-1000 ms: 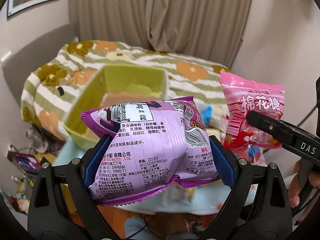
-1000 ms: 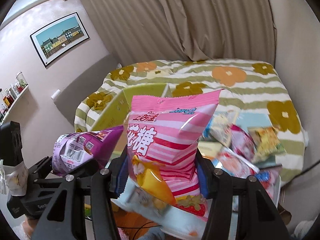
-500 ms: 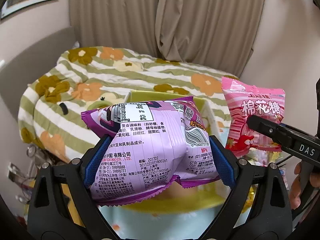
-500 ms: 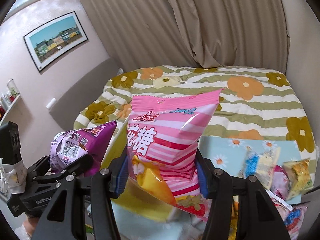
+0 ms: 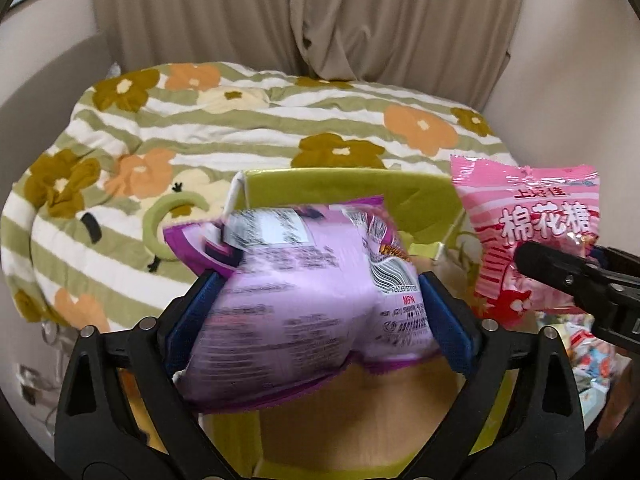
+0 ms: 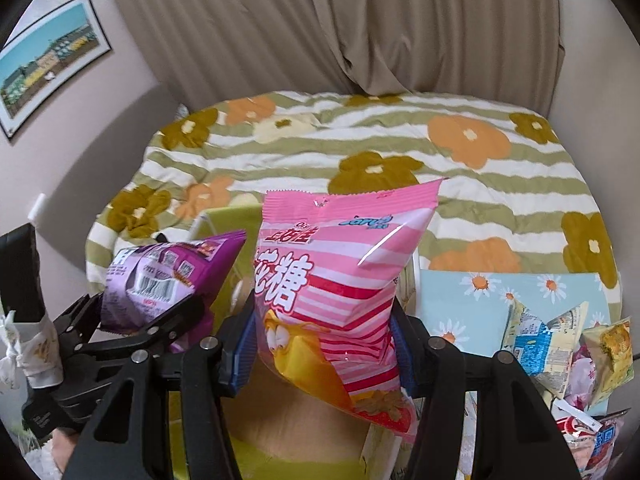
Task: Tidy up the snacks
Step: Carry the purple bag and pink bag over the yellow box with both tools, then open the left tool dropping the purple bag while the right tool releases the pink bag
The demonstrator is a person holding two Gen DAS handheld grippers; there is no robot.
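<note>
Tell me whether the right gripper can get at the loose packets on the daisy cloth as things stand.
Probably not yet: the right gripper is shut on the pink bag. The loose packets lie uncovered on the daisy cloth to its right, so only the full grip hinders it.

The words on the purple bag are too blurry to read, and both bags hide most of the inside of the green box.
</note>
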